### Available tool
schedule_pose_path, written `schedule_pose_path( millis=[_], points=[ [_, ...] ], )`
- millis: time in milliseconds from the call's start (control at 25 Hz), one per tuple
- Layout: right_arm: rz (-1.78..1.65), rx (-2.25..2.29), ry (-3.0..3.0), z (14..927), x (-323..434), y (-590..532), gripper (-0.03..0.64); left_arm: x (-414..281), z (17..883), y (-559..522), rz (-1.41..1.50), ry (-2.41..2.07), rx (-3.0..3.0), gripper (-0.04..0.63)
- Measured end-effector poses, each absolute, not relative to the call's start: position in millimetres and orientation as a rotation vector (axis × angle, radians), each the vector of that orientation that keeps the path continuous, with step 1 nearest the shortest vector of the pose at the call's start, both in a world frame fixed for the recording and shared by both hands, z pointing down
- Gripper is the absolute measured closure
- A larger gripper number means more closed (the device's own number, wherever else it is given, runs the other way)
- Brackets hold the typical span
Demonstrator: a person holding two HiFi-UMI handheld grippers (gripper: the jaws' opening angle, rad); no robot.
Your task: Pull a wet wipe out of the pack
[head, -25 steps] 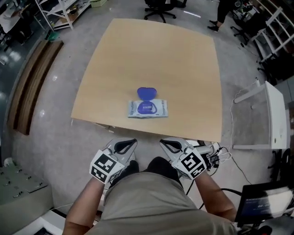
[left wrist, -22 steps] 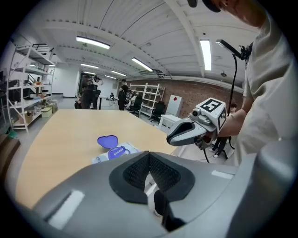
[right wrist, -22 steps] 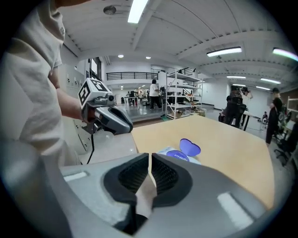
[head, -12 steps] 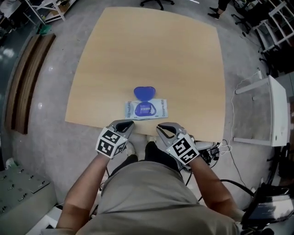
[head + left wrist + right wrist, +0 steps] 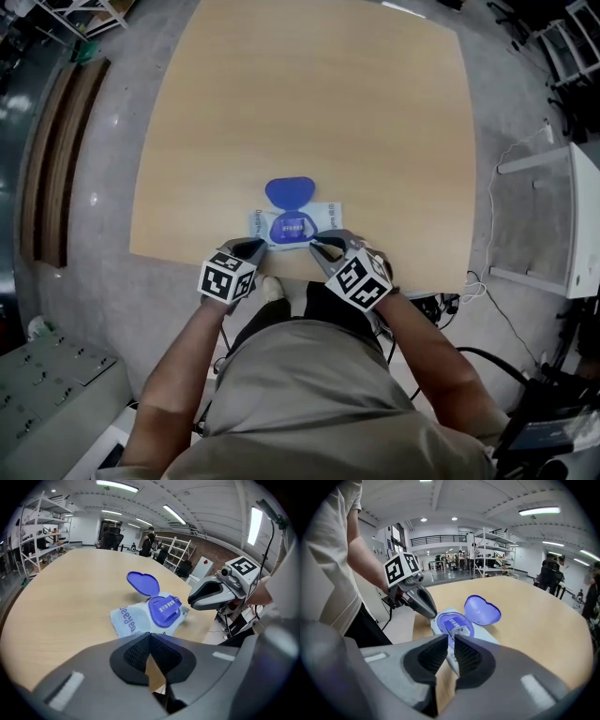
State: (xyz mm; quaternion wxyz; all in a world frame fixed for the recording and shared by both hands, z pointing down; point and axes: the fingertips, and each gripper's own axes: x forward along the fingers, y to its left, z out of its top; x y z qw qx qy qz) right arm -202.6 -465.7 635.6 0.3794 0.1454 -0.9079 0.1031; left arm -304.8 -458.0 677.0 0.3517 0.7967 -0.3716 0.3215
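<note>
Two grippers sit at the table's (image 5: 309,112) 6 o'clock edge. Left gripper (image 5: 260,246) fingers are pressed together, empty; right gripper (image 5: 316,246) fingers are barely apart, empty. The wipe pack (image 5: 295,225) lies just at their 12 o'clock, lid open.

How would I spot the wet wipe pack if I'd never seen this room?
Find the big wooden table; near its edge closest to the person lies a flat pale-blue pack. It is the only item lying on the table, and its blue heart-shaped lid is flipped open.
</note>
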Motion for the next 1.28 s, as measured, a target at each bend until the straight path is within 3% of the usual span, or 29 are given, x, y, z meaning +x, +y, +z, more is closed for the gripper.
schedule_pose_path(
  millis=[920, 1280],
  points=[
    [0.228, 0.205, -2.260, 682.0, -234.2, -484.1, 0.543, -300.4, 709.0, -464.1, 0.869, -0.935, 2.033, 0.592],
    [0.211, 0.249, -2.252, 678.8, -232.9, -489.1, 0.612, -301.2, 709.4, -464.3, 0.863, -0.927, 2.032, 0.592]
  ],
)
